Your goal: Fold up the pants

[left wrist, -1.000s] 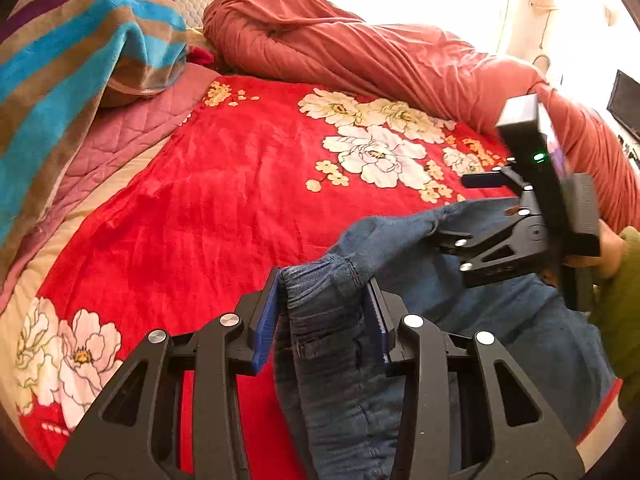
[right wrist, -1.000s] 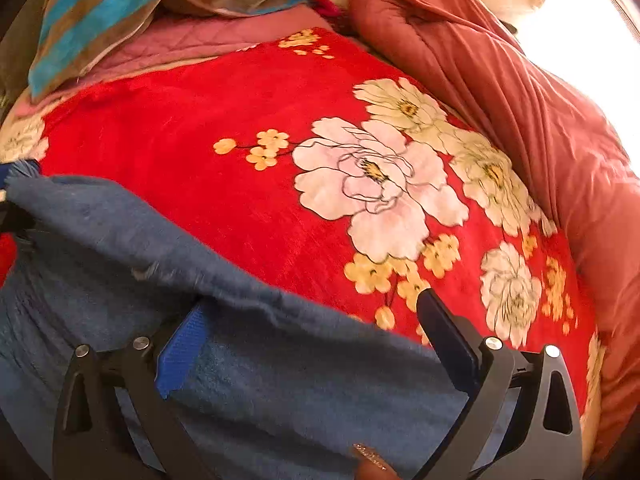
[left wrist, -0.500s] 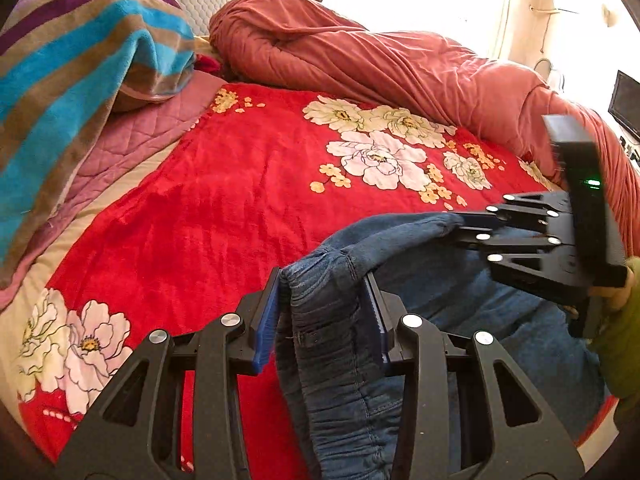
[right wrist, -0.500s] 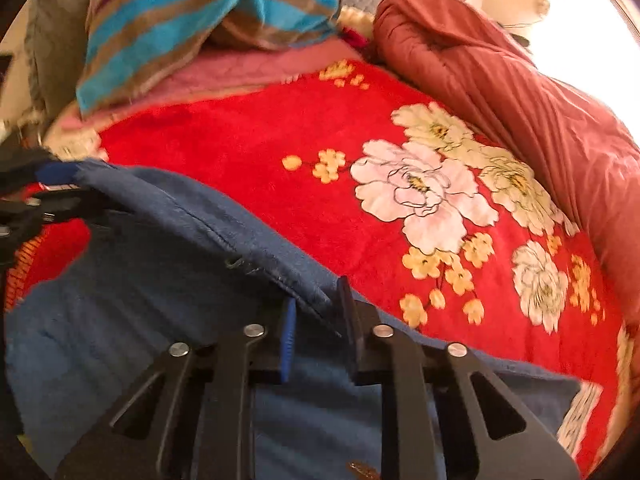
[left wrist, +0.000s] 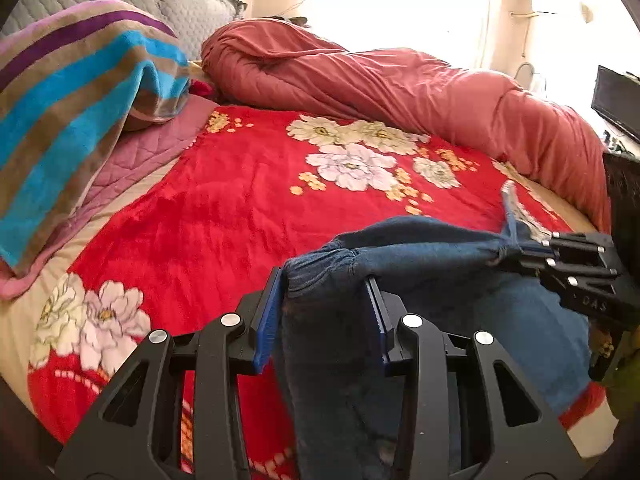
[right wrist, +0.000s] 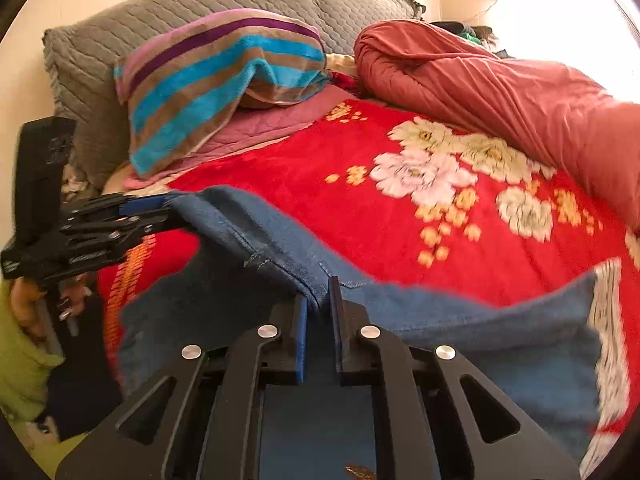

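Blue denim pants hang between my two grippers above the red flowered blanket. My left gripper is shut on a bunched part of the waistband, and the cloth falls down between its fingers. My right gripper is shut on the waistband edge of the pants. In the left wrist view the right gripper pinches the cloth at the right. In the right wrist view the left gripper holds the far end at the left. The edge between them is stretched.
A striped blue, brown and purple blanket lies over a grey pillow at the bed's head. A rolled rust-red duvet runs along the far side. A dark screen stands at the right.
My right gripper went from open around the waistband edge to shut on it. Both grippers have risen and moved apart, lifting the pants and pulling the edge straight.
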{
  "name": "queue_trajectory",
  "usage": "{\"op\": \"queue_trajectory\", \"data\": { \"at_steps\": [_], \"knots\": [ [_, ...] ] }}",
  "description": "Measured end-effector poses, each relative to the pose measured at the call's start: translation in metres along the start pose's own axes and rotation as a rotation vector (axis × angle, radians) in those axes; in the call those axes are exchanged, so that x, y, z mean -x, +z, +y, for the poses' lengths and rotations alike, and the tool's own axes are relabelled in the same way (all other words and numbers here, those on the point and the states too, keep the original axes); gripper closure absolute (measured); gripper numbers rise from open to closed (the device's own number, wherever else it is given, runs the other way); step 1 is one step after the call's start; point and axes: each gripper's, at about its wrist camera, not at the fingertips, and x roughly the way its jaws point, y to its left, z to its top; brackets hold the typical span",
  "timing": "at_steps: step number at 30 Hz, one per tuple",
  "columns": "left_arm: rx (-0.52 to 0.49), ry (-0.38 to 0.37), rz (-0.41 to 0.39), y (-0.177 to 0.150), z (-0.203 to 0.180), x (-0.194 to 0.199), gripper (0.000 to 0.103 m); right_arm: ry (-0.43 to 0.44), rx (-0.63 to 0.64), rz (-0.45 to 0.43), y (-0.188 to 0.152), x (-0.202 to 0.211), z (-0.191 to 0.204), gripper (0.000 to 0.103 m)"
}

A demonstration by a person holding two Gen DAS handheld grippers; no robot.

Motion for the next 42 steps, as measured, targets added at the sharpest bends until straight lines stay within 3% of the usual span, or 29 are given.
{"op": "queue_trajectory", "data": {
  "at_steps": [4,10,21,33,39,42],
  "knots": [
    [-0.011,-0.037,0.025,-0.012,-0.007,0.013,0.073,0.065,-0.046,0.015,-0.027,0.026,0.015,0.094],
    [-0.031,-0.051,0.052,-0.032,-0.015,0.031,0.073,0.110,-0.018,0.027,-0.055,0.051,0.043,0.094],
    [-0.045,-0.018,0.131,-0.070,-0.014,0.043,0.073,0.127,0.064,0.125,-0.098,0.049,0.084,0.094],
    [0.000,0.036,0.076,-0.067,-0.003,0.073,0.073,0.141,0.073,0.156,-0.106,0.040,0.091,0.094],
    [-0.077,-0.020,0.064,-0.048,-0.041,0.069,0.071,0.145,0.084,0.166,-0.107,0.037,0.097,0.091],
    [-0.138,0.002,0.106,-0.047,-0.061,0.048,0.068,0.140,0.088,0.176,-0.107,0.034,0.098,0.088]
  ]
}}
